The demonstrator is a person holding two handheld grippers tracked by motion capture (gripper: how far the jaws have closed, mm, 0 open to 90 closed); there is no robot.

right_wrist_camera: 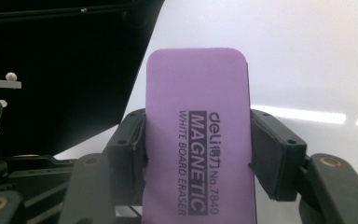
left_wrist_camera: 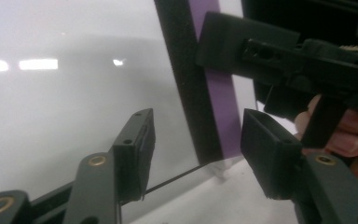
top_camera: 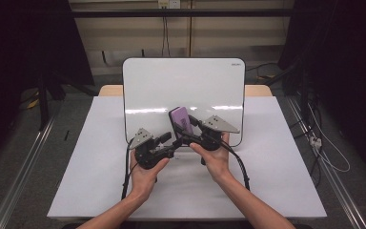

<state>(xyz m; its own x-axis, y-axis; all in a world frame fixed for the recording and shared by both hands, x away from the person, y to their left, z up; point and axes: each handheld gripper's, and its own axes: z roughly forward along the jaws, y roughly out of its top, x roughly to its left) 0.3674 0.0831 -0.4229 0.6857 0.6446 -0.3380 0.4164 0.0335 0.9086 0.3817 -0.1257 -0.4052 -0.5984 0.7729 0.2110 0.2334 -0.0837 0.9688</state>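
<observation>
The right gripper (right_wrist_camera: 198,154) clamped the purple rectangular foam whiteboard eraser (right_wrist_camera: 196,135); the left gripper (left_wrist_camera: 198,144), jaws apart, needed squarer alignment around its lower end.

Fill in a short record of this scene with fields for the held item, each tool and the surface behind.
Held item: purple whiteboard eraser, upright
Right tool: shut on the eraser's two long sides
Left tool: jaws part closed either side of the eraser's lower end, pads not touching it
Surface behind: whiteboard, blank, lying on the table
</observation>
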